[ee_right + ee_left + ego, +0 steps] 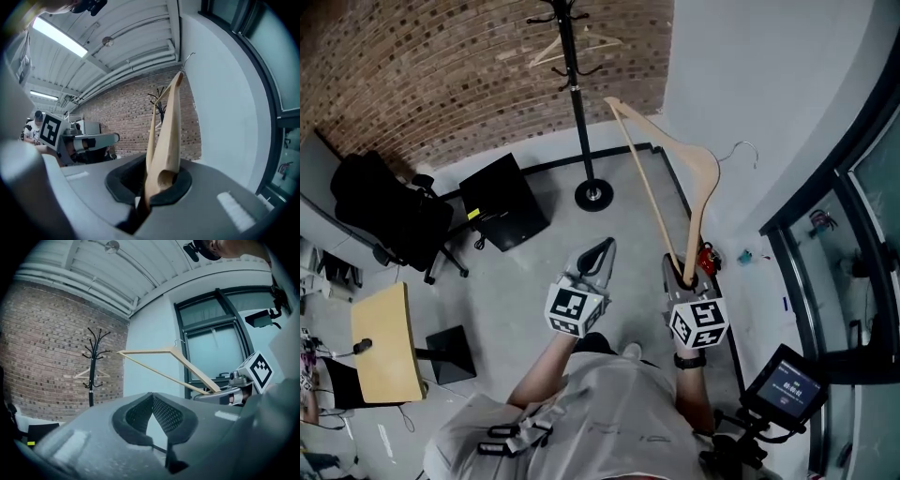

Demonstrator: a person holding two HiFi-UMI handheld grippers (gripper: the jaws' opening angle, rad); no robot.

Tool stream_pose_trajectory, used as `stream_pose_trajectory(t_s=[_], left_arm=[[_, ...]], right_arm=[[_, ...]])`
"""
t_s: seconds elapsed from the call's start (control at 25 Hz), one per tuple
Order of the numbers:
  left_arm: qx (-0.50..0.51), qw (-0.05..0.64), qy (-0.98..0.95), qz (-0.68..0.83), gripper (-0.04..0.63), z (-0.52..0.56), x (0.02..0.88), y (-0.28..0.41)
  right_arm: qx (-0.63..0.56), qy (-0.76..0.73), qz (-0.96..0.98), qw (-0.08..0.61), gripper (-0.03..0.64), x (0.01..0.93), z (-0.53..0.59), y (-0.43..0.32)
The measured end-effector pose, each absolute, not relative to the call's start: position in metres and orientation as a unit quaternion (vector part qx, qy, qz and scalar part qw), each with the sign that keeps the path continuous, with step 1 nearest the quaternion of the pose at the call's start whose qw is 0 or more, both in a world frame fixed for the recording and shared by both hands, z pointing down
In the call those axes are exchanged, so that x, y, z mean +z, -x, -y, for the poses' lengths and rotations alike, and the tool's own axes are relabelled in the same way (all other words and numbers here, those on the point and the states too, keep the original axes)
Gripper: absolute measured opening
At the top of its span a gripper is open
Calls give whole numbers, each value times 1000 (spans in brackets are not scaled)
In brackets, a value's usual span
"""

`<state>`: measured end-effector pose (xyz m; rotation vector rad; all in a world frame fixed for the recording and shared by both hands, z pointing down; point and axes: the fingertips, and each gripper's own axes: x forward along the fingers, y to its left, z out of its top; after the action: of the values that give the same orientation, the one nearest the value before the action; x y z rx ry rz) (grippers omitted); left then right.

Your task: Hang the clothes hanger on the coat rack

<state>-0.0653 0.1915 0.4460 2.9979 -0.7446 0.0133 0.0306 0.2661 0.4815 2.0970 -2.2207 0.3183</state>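
Clothes hanger, pale wood with a wire hook. Head view: it is held up clear of the floor, one arm-end pinched in right gripper, hook toward the white wall. Coat rack, black, stands well apart at the floor's far edge by the brick wall, with a second hanger on it. Left gripper sits beside the right. Left gripper view: jaw tips together, nothing between them. Right gripper view: jaws clamped on the hanger's end, wood rising upward, rack behind it.
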Motion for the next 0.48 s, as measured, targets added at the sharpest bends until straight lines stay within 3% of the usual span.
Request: stream_pose_trajectory(t_s=[0.28,0.48], left_arm=[[8,33,-969,245,0,-183,457,47],[6,58,-966,252,0,-112,482,12]], right_arm=[[109,-680,724,35,5,489,-262,-47],[124,-675,726,45,5,513,-197,-82]])
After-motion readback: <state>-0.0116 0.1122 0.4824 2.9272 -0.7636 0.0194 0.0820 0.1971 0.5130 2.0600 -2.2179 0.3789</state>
